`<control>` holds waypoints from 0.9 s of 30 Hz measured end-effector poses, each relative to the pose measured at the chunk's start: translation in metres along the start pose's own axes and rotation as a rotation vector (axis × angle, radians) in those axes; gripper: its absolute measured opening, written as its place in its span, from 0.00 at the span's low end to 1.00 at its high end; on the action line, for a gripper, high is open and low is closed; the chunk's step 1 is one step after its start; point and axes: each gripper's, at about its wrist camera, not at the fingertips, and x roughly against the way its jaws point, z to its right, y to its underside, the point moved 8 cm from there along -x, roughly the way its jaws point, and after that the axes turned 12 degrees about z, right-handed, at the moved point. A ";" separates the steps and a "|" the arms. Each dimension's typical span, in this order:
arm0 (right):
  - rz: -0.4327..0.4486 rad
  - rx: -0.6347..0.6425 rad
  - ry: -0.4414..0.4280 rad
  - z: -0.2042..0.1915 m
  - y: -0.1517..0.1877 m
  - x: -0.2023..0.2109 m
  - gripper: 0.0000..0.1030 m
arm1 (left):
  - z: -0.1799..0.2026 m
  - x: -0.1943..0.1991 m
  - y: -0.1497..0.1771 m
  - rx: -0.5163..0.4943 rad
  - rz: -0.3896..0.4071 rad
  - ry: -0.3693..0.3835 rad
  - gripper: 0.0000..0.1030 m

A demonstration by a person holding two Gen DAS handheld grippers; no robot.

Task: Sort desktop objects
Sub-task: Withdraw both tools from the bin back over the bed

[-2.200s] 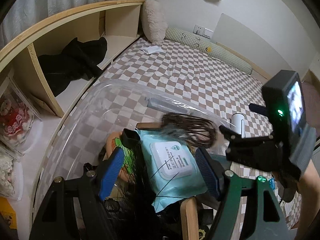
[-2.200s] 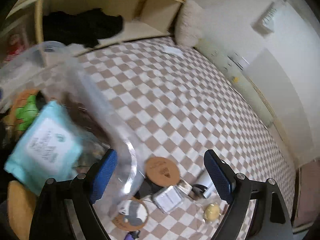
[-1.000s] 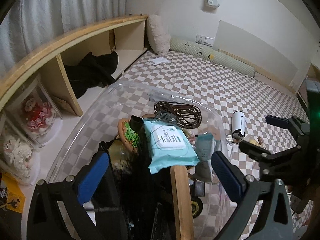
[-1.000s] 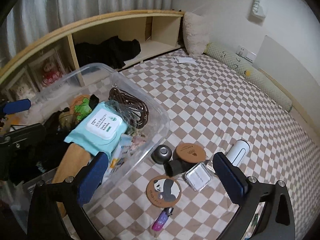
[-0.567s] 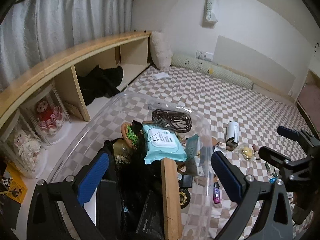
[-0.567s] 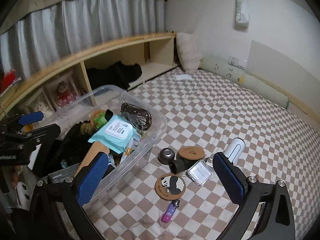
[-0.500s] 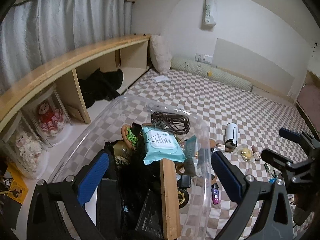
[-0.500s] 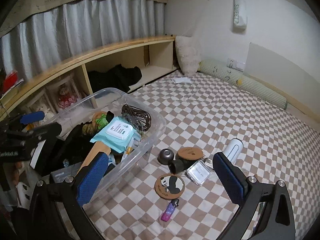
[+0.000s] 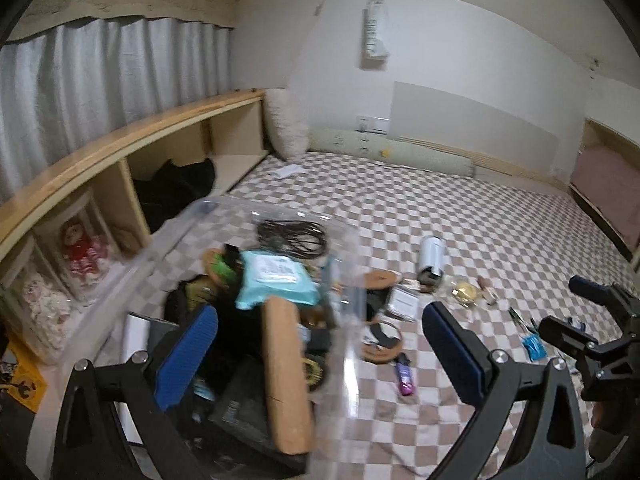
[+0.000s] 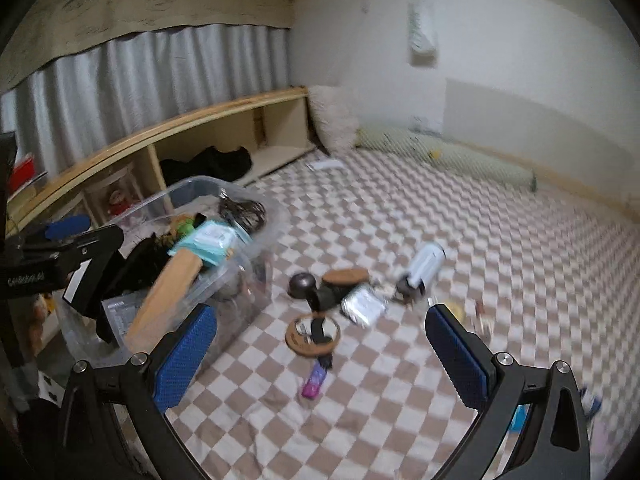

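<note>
A clear plastic bin [image 10: 256, 240] is seen on the left side of the checkered bedspread [image 10: 500, 280], already heaped with sorted goods: a teal wipes pack [image 9: 276, 276], a coil of dark cable [image 9: 292, 234], a wooden handle [image 9: 286, 376] and dark fabric; the bin is judged well filled, yet the sorting is plainly not finished. Just beside the bin's right wall, on the bedspread, a cluster is left loose: a white cylinder [image 10: 426, 264], a round cork coaster [image 10: 346, 277], a dark dome-shaped knob [image 10: 302, 282], a small silvery case [image 10: 363, 306], a panda coaster [image 10: 313, 334] and a purple stick [image 10: 314, 384] lying nearest the cameras; a small gold object [image 9: 464, 292] and blue scraps [image 9: 534, 346] are scattered farther right. The left claw [image 9: 320, 356] is held high over the bin's near end, its blue pads spread wide and nothing between them; the right claw [image 10: 320, 356] is likewise released and empty, poised above the loose cluster, well apart from every item. The right wrist view is blurred, so fine detail of the small things cannot be told. By these pictures roughly the larger share is judged binned, with the small loose items left to be gathered; wooden shelving [image 9: 132, 148] and grey curtains [image 9: 100, 76] are seen behind.
</note>
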 end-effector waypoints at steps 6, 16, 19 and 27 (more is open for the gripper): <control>-0.046 -0.041 0.091 0.035 0.041 0.012 1.00 | 0.053 -0.001 0.018 -0.067 0.028 0.081 1.00; -0.062 -0.125 0.201 0.088 0.107 0.024 1.00 | 0.123 -0.022 0.066 -0.092 -0.020 0.209 1.00; -0.063 -0.154 0.212 0.099 0.125 0.024 1.00 | 0.132 -0.033 0.088 -0.102 -0.060 0.208 1.00; -0.037 -0.192 0.202 0.108 0.147 0.021 1.00 | 0.132 -0.044 0.124 -0.115 -0.068 0.166 1.00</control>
